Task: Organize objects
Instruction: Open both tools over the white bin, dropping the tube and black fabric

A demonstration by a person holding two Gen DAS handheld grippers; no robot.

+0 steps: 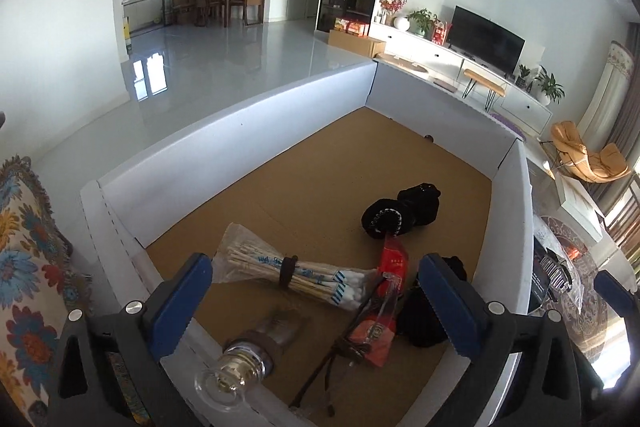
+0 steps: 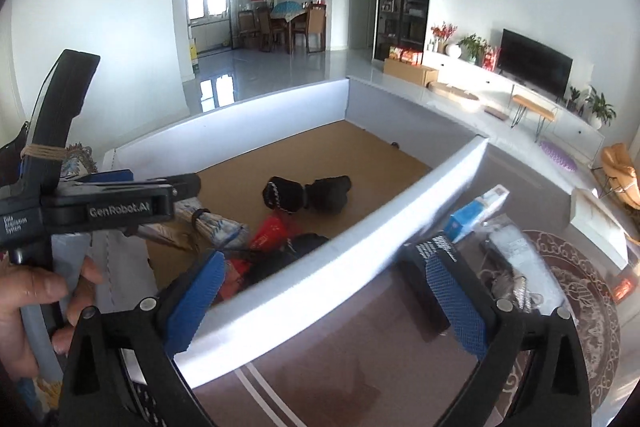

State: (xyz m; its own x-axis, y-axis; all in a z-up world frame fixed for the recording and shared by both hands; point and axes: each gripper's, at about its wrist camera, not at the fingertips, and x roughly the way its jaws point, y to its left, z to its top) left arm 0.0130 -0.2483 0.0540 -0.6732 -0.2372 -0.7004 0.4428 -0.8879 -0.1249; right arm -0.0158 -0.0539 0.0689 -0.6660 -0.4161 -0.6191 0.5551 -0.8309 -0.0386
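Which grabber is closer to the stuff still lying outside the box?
Probably the right gripper. Its open jaws straddle the white box wall, with the blue carton and other loose items just beyond on the patterned table. The left gripper hangs over things already inside the box.

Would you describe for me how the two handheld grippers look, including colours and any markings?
Both the left gripper and right gripper have black triangular frames, silver bolts and blue ribbed finger pads. Seen from the right wrist, the left one's black body reads "GenRobot.AI", with tan twine wound around its handle.
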